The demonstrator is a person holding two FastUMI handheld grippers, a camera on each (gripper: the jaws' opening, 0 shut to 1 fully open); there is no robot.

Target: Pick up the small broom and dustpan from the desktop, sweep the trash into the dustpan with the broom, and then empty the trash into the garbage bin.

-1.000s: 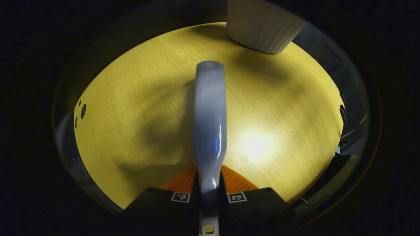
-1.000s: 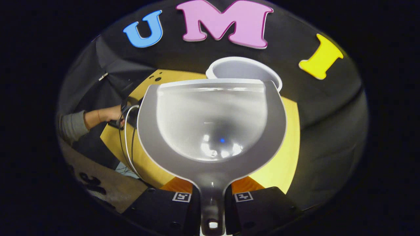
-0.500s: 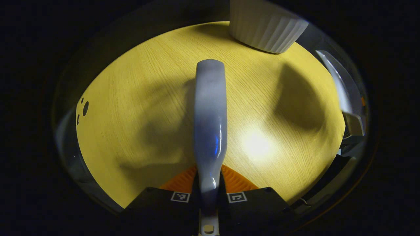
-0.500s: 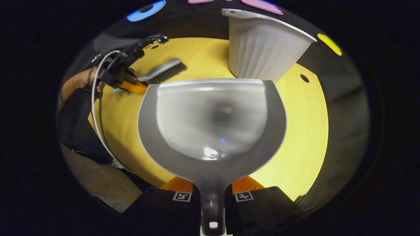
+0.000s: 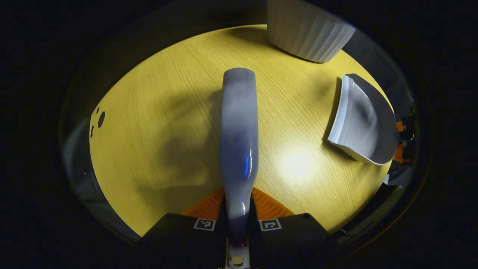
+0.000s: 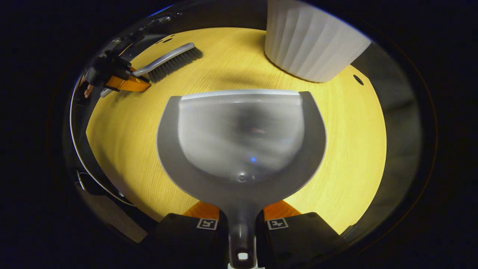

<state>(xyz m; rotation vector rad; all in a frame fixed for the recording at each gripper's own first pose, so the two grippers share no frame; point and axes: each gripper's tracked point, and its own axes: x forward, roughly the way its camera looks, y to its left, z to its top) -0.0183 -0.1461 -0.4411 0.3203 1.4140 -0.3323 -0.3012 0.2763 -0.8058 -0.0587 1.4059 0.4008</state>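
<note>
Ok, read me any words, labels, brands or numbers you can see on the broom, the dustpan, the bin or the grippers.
No readable text anywhere.
Grey plastic broom: no label visible.
Grey plastic dustpan: no label visible.
White ribbed garbage bin: no label visible.
Left gripper and right gripper: small square black-and-white coded markers, patterns, not words or numbers.

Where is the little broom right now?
The broom is held in the left gripper above the wooden desktop. In the right gripper view it sits at the upper left, left of the white garbage bin.
</note>
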